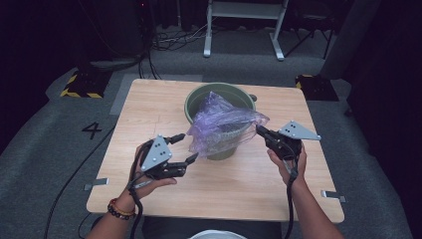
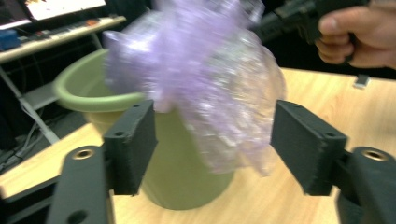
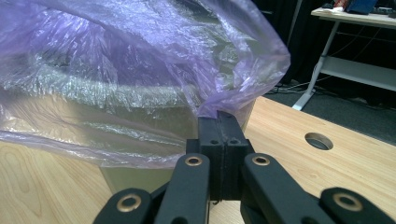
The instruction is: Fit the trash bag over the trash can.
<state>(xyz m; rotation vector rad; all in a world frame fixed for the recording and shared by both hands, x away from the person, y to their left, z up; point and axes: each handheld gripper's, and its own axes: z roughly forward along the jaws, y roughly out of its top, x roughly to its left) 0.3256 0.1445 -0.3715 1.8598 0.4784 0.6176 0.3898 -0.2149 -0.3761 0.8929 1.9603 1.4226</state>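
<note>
Purple film bag (image 1: 221,124), light, limp and slippery, draped the green bucket (image 1: 199,99) mid-tabletop; right gripper (image 1: 260,130) pinched its edge, left gripper (image 1: 185,147) gaped near the loose hem, the best hold.

L tool (image 1: 185,147) is held low in the L hand (image 1: 144,181), forearm coming in from below, wrist w/ a bead bracelet. Its jaws stand apart, pads bare, nothing pressed btwn them. R tool (image 1: 261,132) sits in the R hand (image 1: 286,162), fingers wrapped round the grip, pointing inward toward the L tool. Its jaws are clamped tight together, pinching a fold of thin film.
</note>
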